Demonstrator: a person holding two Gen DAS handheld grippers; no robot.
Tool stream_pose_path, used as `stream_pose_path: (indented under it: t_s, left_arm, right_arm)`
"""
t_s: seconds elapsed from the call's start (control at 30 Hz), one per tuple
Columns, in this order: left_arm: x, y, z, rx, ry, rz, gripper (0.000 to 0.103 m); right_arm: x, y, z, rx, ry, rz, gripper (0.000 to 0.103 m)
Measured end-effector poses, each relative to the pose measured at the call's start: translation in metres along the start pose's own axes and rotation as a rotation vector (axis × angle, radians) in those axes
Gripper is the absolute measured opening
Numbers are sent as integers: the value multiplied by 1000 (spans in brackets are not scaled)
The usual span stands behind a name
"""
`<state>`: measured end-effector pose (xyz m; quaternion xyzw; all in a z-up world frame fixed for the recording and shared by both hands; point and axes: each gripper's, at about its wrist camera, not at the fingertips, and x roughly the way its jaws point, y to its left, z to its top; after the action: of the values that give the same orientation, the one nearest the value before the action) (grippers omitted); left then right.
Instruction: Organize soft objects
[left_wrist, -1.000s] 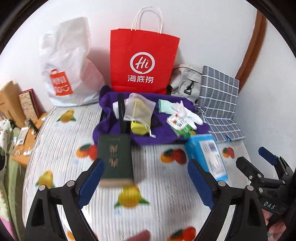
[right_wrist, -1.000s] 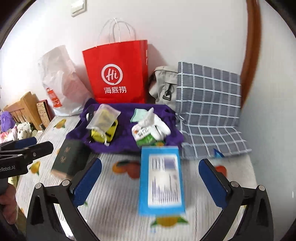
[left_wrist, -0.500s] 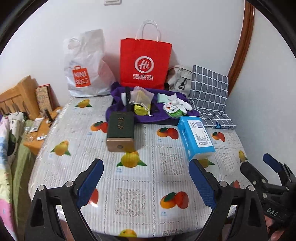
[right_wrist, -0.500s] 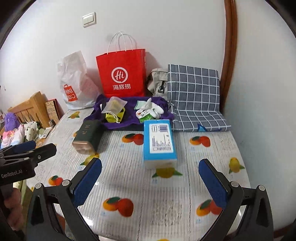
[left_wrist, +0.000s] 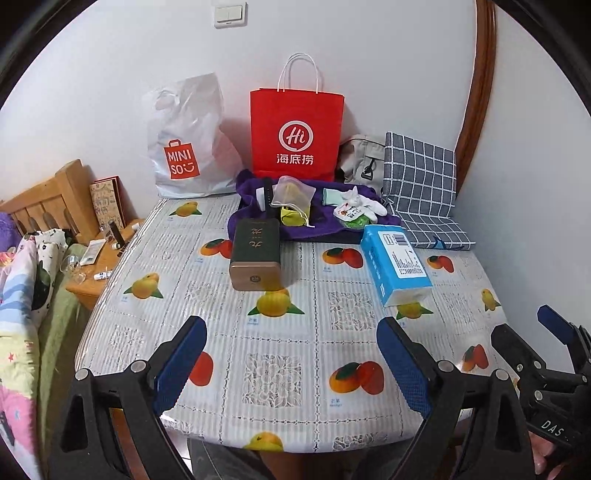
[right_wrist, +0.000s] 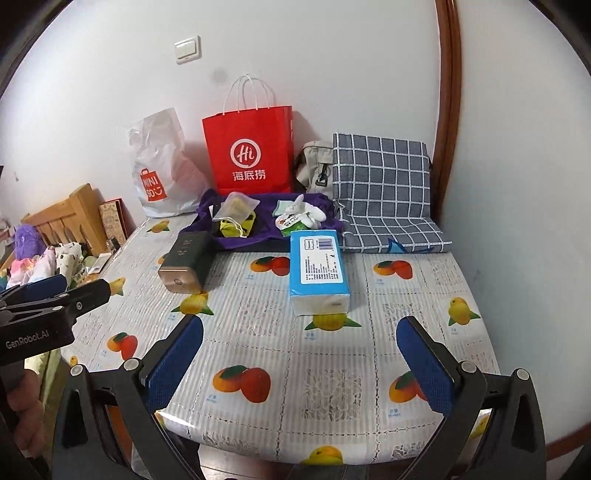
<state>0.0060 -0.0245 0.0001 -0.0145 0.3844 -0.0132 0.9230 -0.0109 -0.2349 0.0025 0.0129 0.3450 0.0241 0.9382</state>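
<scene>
Grippers level above table edge, jaws spread, empty.

beige bag: mostly hidden behind the red bag and checked cushion
worktop: near edge hidden behind the hand-held gripper arms
bed: cut off at the left edge
tissue pack print: too small to read
nightstand items: too small to tell
</scene>
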Motion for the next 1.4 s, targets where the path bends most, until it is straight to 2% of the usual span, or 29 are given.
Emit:
stream_pose_path:
  t_s: [0.3, 1.4]
  left_arm:
    - [-10, 2, -5, -1, -20, 12, 93]
    - [-13, -5, -7, 1, -18, 3, 93]
  right_arm:
    - [-7, 4, -7, -10, 0, -4, 103]
    - [-14, 6, -7, -3, -8, -1, 103]
